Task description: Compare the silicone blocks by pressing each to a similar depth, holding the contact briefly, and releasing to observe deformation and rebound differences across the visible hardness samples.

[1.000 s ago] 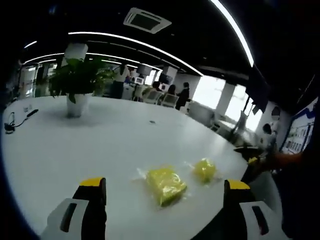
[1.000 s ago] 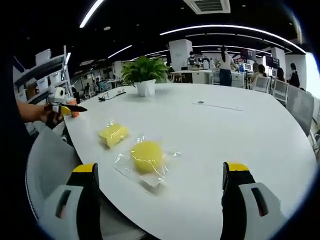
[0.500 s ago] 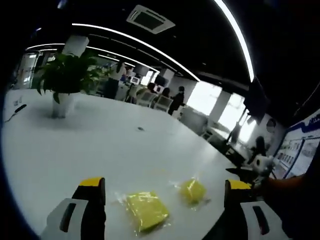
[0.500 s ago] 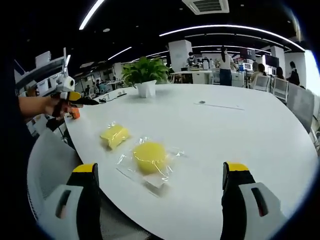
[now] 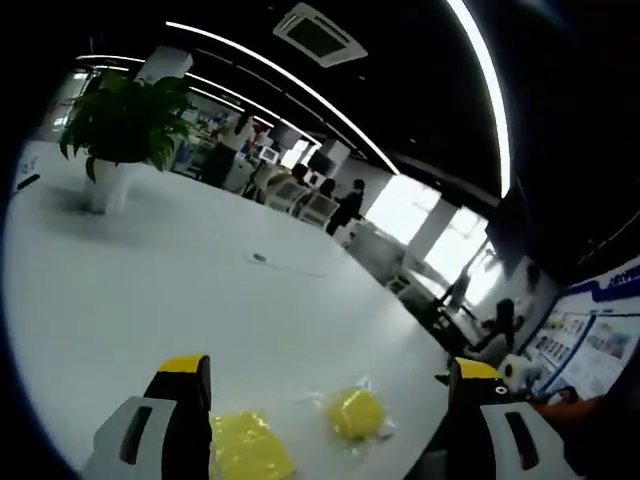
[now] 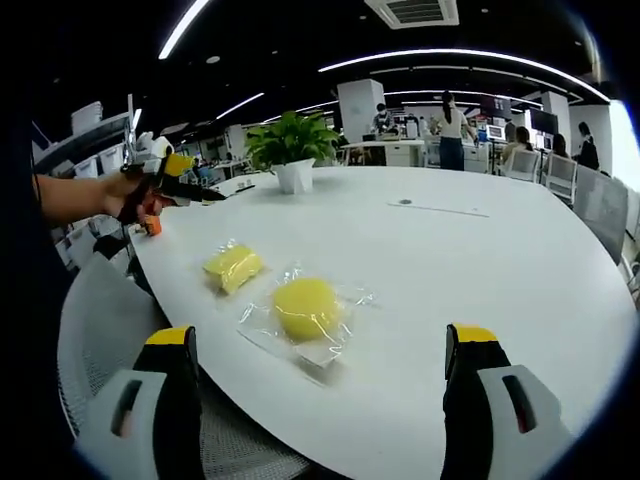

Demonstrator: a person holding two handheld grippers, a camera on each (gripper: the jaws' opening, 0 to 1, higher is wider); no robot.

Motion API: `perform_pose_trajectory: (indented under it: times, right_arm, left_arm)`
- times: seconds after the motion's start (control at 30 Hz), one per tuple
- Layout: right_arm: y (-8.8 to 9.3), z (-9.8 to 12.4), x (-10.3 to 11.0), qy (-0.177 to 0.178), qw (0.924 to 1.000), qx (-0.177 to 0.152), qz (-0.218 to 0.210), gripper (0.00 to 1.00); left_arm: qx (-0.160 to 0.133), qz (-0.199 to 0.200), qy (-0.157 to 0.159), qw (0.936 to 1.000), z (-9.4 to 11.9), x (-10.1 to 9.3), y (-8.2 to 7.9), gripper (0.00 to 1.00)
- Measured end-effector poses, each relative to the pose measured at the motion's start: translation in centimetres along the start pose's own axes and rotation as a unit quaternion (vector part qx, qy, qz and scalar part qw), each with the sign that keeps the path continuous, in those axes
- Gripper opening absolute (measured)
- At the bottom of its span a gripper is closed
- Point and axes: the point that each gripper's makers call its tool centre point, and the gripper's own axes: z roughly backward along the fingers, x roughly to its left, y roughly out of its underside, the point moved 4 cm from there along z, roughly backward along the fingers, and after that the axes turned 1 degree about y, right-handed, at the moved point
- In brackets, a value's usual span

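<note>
Two yellow silicone blocks in clear wrappers lie near the edge of the white table. In the right gripper view the round block is nearest, just ahead of my open right gripper, and the squarish block lies beyond it to the left. My left gripper is held in a hand above the table's left edge, away from both blocks. In the left gripper view the squarish block and the round block sit low between the jaws of the open left gripper. Neither gripper touches a block.
A potted plant stands at the far side of the table, also seen as the plant. A grey mesh chair is tucked at the near left edge. People and desks fill the office behind. A small dark item lies mid-table.
The left gripper has risen and come in over the table edge, its view tilting up so the blocks dropped lower in it. The right gripper view has barely shifted. The blocks stayed put.
</note>
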Motion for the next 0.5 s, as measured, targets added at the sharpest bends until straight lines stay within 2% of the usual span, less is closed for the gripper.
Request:
perform_pose_trajectory:
  times: [0.2, 0.5]
  right_arm:
    - [-0.1, 0.1, 0.2, 0.001, 1.0, -0.002, -0.003, 0.96]
    - [0.0, 0.7, 0.3, 0.004, 1.0, -0.003, -0.005, 0.96]
  left_arm:
    - [0.037, 0.005, 0.008, 0.9993, -2.0, 0.1, 1.6, 0.99]
    - [0.058, 0.043, 0.021, 0.9972, -5.2, -0.1, 3.8, 0.97]
